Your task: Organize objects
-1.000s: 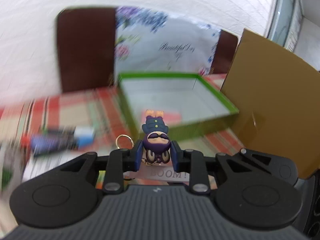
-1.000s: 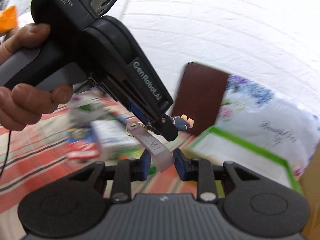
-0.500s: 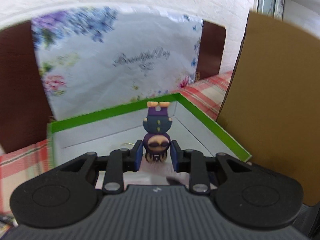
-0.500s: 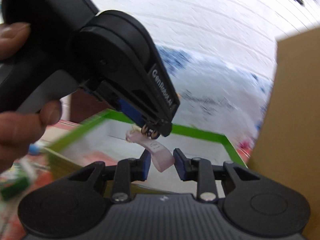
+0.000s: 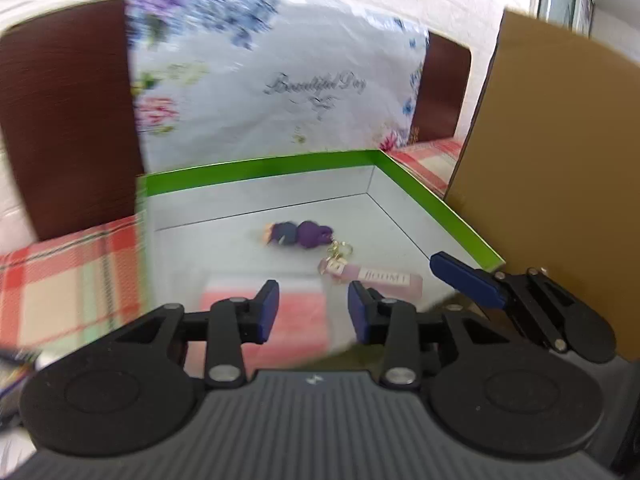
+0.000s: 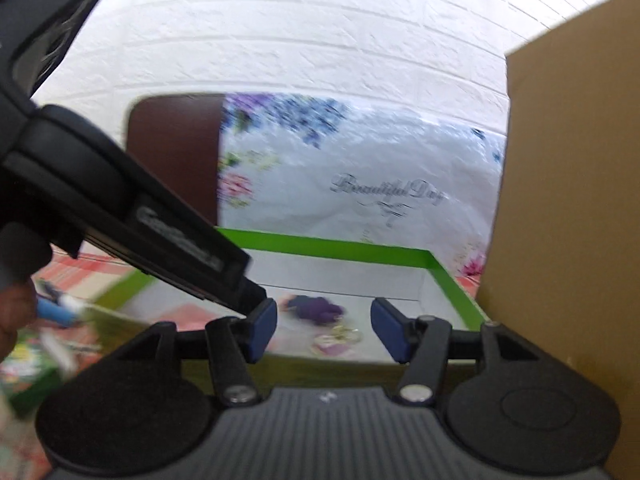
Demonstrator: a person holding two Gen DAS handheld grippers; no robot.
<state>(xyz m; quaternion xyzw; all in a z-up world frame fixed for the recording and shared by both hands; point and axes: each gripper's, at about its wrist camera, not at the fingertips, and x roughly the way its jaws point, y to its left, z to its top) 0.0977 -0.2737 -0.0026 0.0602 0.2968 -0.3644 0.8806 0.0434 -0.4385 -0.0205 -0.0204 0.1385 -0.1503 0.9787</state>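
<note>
A purple figurine keychain lies on its side on the floor of the green-rimmed box, with its gold ring and pink strap beside it. It also shows in the right wrist view. My left gripper is open and empty, above the box's near side. My right gripper is open and empty, at the box's near edge; one of its fingers shows at the right of the left wrist view.
A pink card lies in the box. A tall brown cardboard panel stands right of the box. A floral bag and dark chair backs stand behind it. Small items lie on the plaid cloth at left.
Both grippers opened and let go of the keychain. The figurine and strap now lie on the box floor. Both grippers pulled back a little.
</note>
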